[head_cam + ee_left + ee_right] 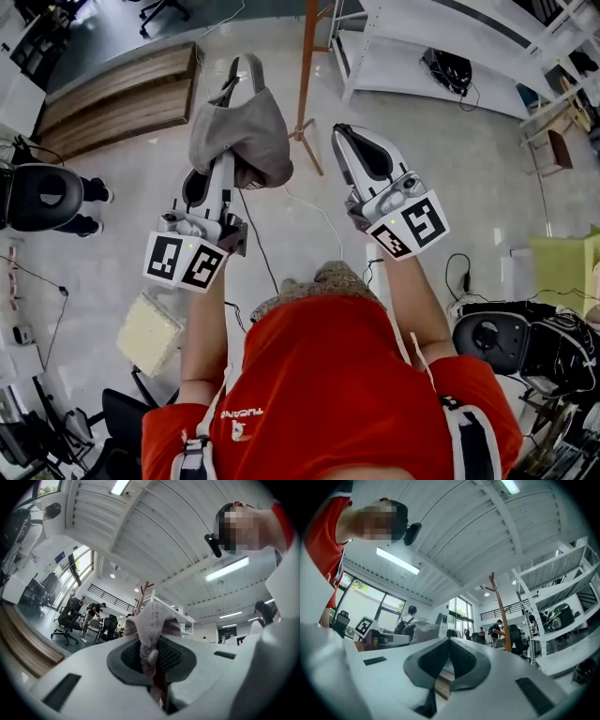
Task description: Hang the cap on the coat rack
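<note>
Pinching the grey cap (248,131), the left claw (225,171) points forward beside the closed, empty right claw (347,139).

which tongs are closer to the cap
Left. The left tongs are clamped on the cap; the right tongs are shut and empty, off to the cap's right without touching it.

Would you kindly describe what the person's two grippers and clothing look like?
The left gripper and right gripper both have light grey shells with dark textured pads. Each carries a white cube printed with black square markers. The person wears a red short-sleeved T-shirt with white print.
</note>
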Action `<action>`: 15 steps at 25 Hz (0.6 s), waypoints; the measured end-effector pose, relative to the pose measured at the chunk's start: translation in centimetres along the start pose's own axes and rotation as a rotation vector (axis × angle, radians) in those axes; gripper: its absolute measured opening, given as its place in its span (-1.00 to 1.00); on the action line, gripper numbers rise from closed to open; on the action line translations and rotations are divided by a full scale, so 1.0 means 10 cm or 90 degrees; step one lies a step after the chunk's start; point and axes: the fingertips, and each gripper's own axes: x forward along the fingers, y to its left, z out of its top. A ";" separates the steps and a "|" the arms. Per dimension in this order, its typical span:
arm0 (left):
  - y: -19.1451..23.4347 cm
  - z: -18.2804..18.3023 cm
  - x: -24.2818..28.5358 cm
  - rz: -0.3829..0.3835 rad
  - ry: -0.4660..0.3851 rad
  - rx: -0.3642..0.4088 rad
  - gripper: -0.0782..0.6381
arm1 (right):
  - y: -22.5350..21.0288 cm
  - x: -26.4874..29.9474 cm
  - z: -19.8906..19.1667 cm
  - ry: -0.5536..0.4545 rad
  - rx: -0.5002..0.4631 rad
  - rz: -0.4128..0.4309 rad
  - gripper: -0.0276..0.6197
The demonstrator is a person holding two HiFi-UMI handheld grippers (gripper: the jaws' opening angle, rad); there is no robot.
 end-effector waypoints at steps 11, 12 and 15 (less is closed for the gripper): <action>0.91 0.09 0.59 0.002 0.005 0.001 -0.70 | -0.49 0.74 -0.30 0.007 -0.006 -0.004 -0.84; 1.01 0.08 0.68 0.001 0.010 0.003 -0.70 | -0.59 0.85 -0.34 0.002 -0.009 -0.006 -0.84; 1.34 0.05 1.03 -0.015 0.026 0.008 -0.70 | -0.92 1.20 -0.43 -0.011 -0.028 -0.013 -0.84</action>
